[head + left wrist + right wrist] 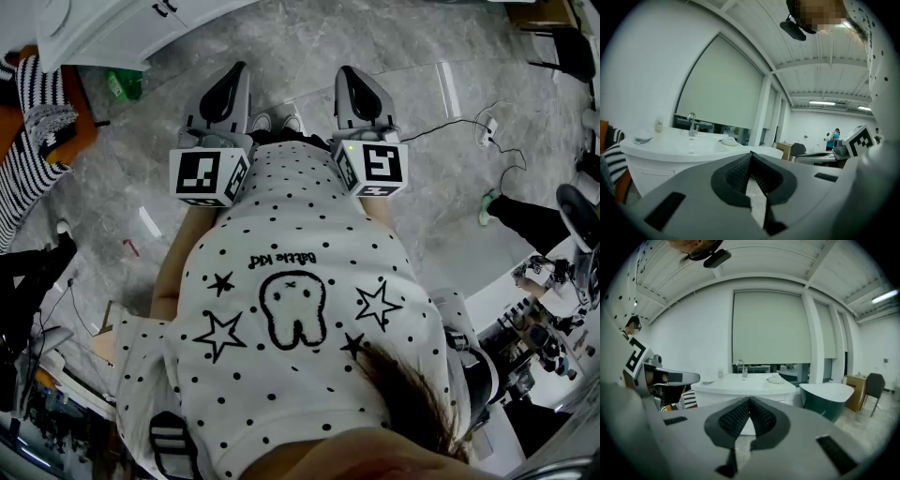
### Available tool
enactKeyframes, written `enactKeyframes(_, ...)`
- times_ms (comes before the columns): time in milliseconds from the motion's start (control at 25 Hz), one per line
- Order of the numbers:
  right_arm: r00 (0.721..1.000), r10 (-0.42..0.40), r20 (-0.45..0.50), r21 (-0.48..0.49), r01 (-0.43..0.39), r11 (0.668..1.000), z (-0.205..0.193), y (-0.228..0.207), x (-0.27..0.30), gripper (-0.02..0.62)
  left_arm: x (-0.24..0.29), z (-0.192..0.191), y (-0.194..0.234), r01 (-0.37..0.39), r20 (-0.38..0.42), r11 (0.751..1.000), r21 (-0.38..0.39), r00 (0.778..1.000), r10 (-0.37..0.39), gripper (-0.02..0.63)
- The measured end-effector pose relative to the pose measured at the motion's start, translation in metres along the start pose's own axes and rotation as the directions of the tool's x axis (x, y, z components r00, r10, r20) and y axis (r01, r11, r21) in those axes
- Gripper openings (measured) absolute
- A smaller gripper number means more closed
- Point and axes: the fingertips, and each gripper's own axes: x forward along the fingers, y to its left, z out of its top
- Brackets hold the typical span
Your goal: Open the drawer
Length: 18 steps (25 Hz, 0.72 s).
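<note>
A white vanity cabinet (112, 33) with dark drawer handles (165, 7) stands at the head view's top left, well beyond both grippers. It carries a white basin with a faucet (692, 124). In the right gripper view the same cabinet (740, 389) is straight ahead at a distance. My left gripper (234, 73) and right gripper (347, 75) are held side by side over the marble floor, in front of the person's spotted shirt. The left gripper (751, 153) and the right gripper (750, 400) each have their ribbed pads meeting at the tip, with nothing between them.
A dark green tub (827, 399) stands right of the cabinet, with a chair (874, 385) beyond it. Striped cloth (23, 159) lies at the left. Cables (487, 131) trail over the floor at right. Another person (836, 136) is far off in the room.
</note>
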Motion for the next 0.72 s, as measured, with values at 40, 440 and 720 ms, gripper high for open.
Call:
enactKeyframes(40, 1.000, -0.002, 0.001, -0.003, 0.002, 1.000, 0.000, -0.001, 0.000, 0.014, 0.001, 0.000, 0.001, -0.007, -0.001, 1.000, -0.002, 1.000, 0.007, 0.005)
enactKeyframes(440, 1.000, -0.009, 0.009, -0.006, 0.009, 1.000, 0.006, -0.017, 0.000, 0.014, 0.013, 0.007, -0.012, 0.001, 0.012, 1.000, 0.023, 1.000, -0.001, 0.005)
enactKeyframes(720, 1.000, -0.018, 0.022, 0.001, 0.018, 1.000, 0.003, -0.019, -0.004, 0.014, 0.010, 0.006, -0.015, 0.008, 0.021, 0.999, 0.033, 1.000, -0.009, 0.005)
